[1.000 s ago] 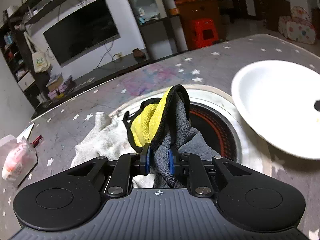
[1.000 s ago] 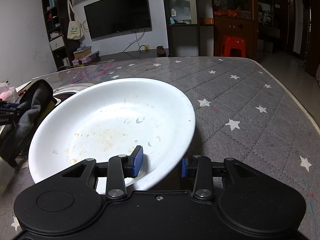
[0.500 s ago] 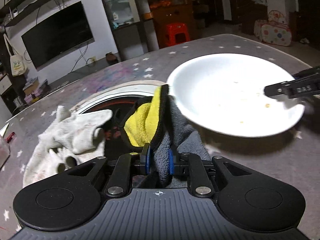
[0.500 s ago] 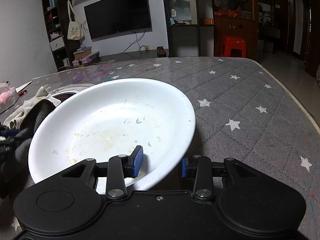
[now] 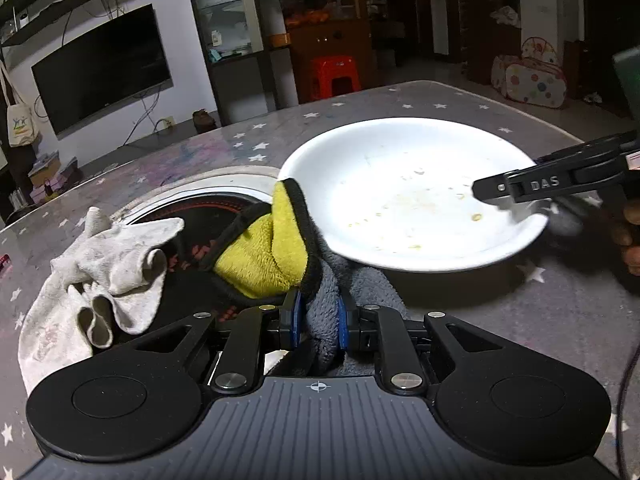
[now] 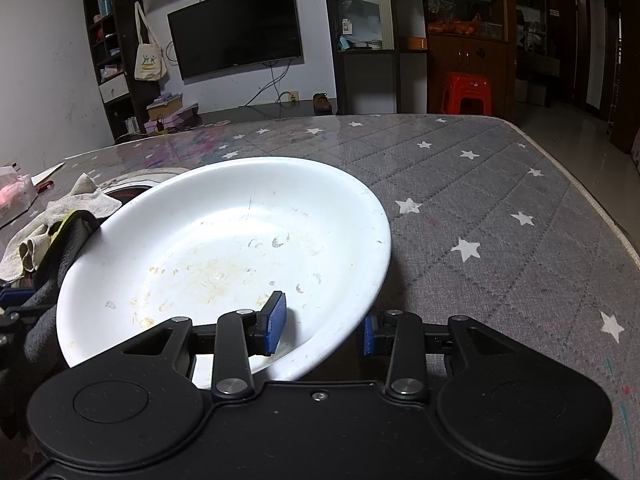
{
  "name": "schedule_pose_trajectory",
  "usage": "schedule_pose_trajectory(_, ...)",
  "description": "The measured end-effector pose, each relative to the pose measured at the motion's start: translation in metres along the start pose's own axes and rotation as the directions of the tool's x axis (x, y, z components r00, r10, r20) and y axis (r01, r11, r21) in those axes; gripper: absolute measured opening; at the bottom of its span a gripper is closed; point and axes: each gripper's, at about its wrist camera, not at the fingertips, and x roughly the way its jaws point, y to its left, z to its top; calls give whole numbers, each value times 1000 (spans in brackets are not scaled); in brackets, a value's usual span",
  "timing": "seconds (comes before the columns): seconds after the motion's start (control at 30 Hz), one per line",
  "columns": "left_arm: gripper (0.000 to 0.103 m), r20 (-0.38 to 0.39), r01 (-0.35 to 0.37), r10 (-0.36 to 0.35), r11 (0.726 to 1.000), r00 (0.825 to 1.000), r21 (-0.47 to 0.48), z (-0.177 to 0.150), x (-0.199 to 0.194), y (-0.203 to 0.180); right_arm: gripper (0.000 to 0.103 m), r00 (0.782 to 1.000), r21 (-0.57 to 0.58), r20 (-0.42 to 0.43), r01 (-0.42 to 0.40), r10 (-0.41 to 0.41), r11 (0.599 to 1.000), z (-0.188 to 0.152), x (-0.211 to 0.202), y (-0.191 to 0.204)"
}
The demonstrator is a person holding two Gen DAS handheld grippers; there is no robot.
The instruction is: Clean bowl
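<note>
A: Now, item one, the bowl [image 6: 224, 248]. Where is it sitting, and what is it like?

B: White, wide, shallow, stiff and glossy. It is resting tilted on the grey starred surface [image 6: 500, 200], near rim raised, with dried yellowish food smears across its middle. I am judging it light enough for one hand but slippery and liable to chip if dropped.

A: Hold point?

B: The near rim. The right gripper [image 6: 320, 328] is already straddling it, one jaw inside the bowl, the other outside under the rim; the jaws are looking closed on the rim. A thin smooth lip is giving little purchase, so I am expecting it to pivot under a hard wipe.

A: Item two?

B: Yellow and grey cloth [image 5: 280, 252], soft, plush, floppy. The left gripper [image 5: 318, 320] is pinching its grey side, jaws closed on it. Its upper edge is touching or just overlapping the bowl's left rim; I cannot tell which.

A: Surroundings?

B: A crumpled white rag [image 5: 116, 256] is lying left of the cloth, partly over a round recessed burner [image 5: 208, 216] set into the surface. A pink packet [image 6: 14, 196] is sitting at the far left edge. Television [image 6: 236, 28] and red stool [image 6: 468, 92] are standing well behind.

A: Obstructions?

B: Only the right gripper's inner jaw, which is covering part of the soiled patch near the rim.
</note>
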Motion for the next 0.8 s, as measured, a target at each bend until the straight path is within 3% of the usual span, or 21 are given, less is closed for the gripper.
schedule_pose_trajectory(0.8,19,7,157,-157,987,988,27,-7,-21,-55,42,1000,-1,2,-3,3,1000,0,-2,1)
